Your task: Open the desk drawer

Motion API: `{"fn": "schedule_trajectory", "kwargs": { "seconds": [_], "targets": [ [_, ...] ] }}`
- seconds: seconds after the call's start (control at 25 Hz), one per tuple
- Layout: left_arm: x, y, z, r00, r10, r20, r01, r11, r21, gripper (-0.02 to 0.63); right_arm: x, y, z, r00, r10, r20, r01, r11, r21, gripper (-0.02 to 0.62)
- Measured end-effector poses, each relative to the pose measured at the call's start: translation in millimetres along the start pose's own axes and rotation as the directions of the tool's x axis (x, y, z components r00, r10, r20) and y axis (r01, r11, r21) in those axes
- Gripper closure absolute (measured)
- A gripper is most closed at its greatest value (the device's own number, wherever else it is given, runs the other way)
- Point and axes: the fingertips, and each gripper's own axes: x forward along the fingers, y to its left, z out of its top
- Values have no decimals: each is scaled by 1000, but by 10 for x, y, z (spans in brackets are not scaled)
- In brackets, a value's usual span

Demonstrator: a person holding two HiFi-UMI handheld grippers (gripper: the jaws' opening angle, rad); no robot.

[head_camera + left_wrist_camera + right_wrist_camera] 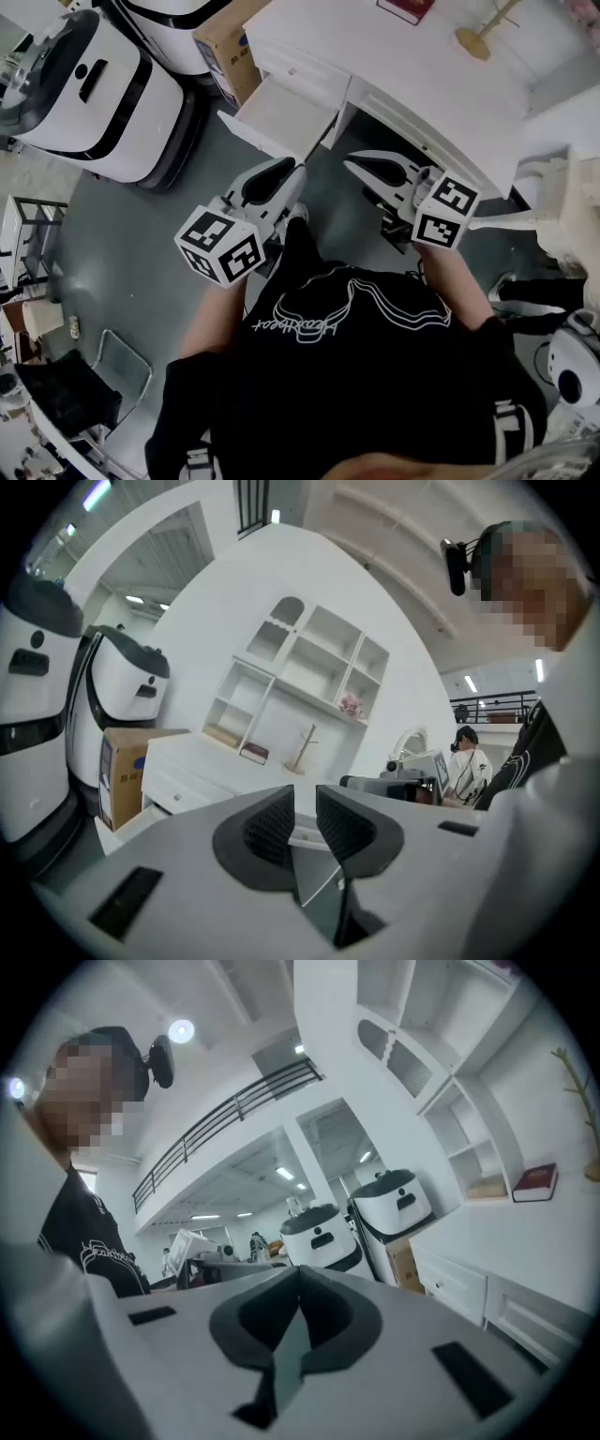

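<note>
The white desk (403, 75) stands at the upper right of the head view. Its left drawer (281, 117) is pulled out, and its inside looks bare. Both grippers are held up in front of the person's chest, apart from the desk and pointing toward it. My left gripper (286, 171) (305, 822) has a narrow gap between its pads with nothing in it. My right gripper (361, 164) (300, 1279) has its pads meeting at the tips and holds nothing. The desk (202, 752) shows beyond the left jaws, and its drawer fronts (464, 1290) lie to the right of the right jaws.
Two large white machines (94, 94) and a cardboard box (225, 47) stand left of the desk. A red book (405, 9) and a wooden stand (483, 37) sit on the desktop. White shelves (300, 677) rise behind it. A black seat (66, 394) is at the lower left.
</note>
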Motion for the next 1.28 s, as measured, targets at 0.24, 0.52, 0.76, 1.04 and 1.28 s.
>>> {"fn": "schedule_trajectory", "kwargs": {
  "seconds": [0.24,0.52,0.76,1.04,1.28],
  "targets": [
    [-149,-619,265,998,-43,44,37,993,114,601,-241,457,313,994,54,93,-47,996,-70,589],
    [-281,-881,323,996,-68,55,57,983,175,601,-364,688,338,994,33,103,-19,991,-133,589],
    [-300,-959,355,995,-83,59,72,983,166,601,-441,725,369,994,9,106,6,990,-141,589],
    [-282,-1048,403,991,-111,75,100,986,136,601,-503,734,383,995,-5,102,20,989,-145,589],
    [-235,-1086,340,996,-76,52,66,983,169,601,-567,699,363,995,-15,99,29,989,-145,589]
  ]
}}
